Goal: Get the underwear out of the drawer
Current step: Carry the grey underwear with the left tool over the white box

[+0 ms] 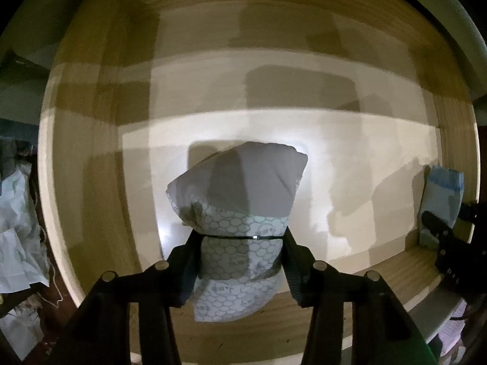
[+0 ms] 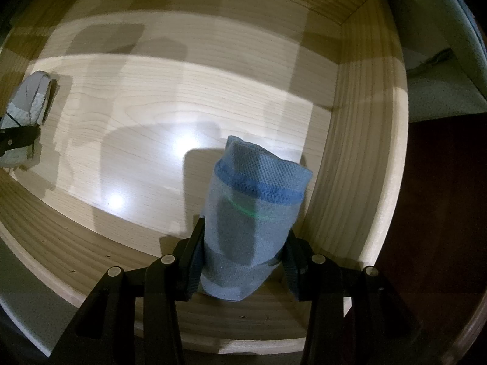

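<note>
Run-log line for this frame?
left gripper: shut on grey patterned underwear | right gripper: shut on blue underwear | both over wooden drawer

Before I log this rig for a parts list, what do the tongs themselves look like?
Both the left tongs and right tongs are matte black, with angular linkage arms joined by round silver pins and flat ribbed fingers. No cables, sleeves or legible markings show.

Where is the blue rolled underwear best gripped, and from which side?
Around its lower half, coming from the drawer's open front, as the right tool does now: the blue roll is a narrow bundle, so opposing fingers squeeze its rounded sides.
</note>
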A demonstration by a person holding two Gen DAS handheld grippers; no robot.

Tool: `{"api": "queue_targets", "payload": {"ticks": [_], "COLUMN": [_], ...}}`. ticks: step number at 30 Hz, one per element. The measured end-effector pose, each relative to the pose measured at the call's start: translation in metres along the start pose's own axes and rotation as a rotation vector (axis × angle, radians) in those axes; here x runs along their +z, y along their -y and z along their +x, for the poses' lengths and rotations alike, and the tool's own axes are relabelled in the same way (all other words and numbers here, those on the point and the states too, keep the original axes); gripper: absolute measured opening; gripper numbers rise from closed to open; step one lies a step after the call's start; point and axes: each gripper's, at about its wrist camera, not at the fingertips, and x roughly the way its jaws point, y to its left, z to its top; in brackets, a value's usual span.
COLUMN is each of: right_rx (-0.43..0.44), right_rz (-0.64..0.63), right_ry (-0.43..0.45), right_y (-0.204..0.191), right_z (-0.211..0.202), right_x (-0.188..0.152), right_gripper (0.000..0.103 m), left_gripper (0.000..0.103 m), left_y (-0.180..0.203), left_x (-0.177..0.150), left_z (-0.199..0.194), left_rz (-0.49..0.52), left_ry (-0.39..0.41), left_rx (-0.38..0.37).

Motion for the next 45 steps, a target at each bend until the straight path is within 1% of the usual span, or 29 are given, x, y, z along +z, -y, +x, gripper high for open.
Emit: {"api": "queue_targets", "payload": {"ticks": [4, 6, 13, 15, 18, 21, 22, 24, 27, 31, 36, 41, 45], "right_rx": [-0.002, -0.003, -0.005, -0.005, -0.004, -0.004, -0.004, -0.004, -0.005, -0.004, -0.004, -0.004, -0.004], "right_rz": [0.001, 0.003, 0.006, 0.007, 0.007, 0.008, 0.008, 0.007, 0.006, 0.009, 0.008, 0.012, 0.011], "right_ry": [-0.002, -0.003, -0.003, -0.003, -0.002, -0.002, -0.003, -0.002, -0.003, -0.002, -0.003, -0.002, -0.002], "right_y": [0.0, -0.001, -0.001, -0.001, -0.001, -0.001, -0.001, -0.001, -0.001, -0.001, -0.001, -0.001, -0.001], "right_z": [0.001, 0.0, 0.001, 0.001, 0.001, 0.001, 0.002, 0.001, 0.001, 0.001, 0.001, 0.001, 0.001], "right_x": [0.001, 0.002, 0.002, 0.002, 0.002, 0.003, 0.002, 0.003, 0.003, 0.004, 0.004, 0.004, 0.003], "right_gripper": [0.042, 0.042, 0.042, 0.042, 0.042, 0.042, 0.042, 0.042, 0.042, 0.042, 0.042, 0.042, 0.042], "left_gripper": [0.049, 0.049, 0.049, 0.049, 0.049, 0.049, 0.049, 0.049, 0.049, 0.049, 0.049, 0.049, 0.049], "left_y": [0.003, 0.003, 0.017, 0.02, 0.032, 0.036, 0.037, 0.035, 0.03, 0.023, 0.024, 0.021, 0.018], "left_x": [-0.007, -0.014, -0.03, -0.038, -0.047, -0.057, -0.066, -0.075, -0.09, -0.091, -0.097, -0.1, -0.097], "left_z": [-0.004, -0.01, -0.031, -0.042, -0.057, -0.072, -0.078, -0.092, -0.111, -0.132, -0.166, -0.201, -0.229], "left_rz": [0.013, 0.016, 0.042, 0.039, 0.051, 0.064, 0.068, 0.08, 0.079, 0.062, 0.085, 0.093, 0.092], "left_ry": [0.019, 0.038, 0.114, 0.151, 0.217, 0.269, 0.286, 0.335, 0.388, 0.435, 0.515, 0.597, 0.644], "left_rx": [0.014, 0.011, 0.035, 0.038, 0.078, 0.101, 0.107, 0.115, 0.103, 0.074, 0.091, 0.092, 0.088]}}
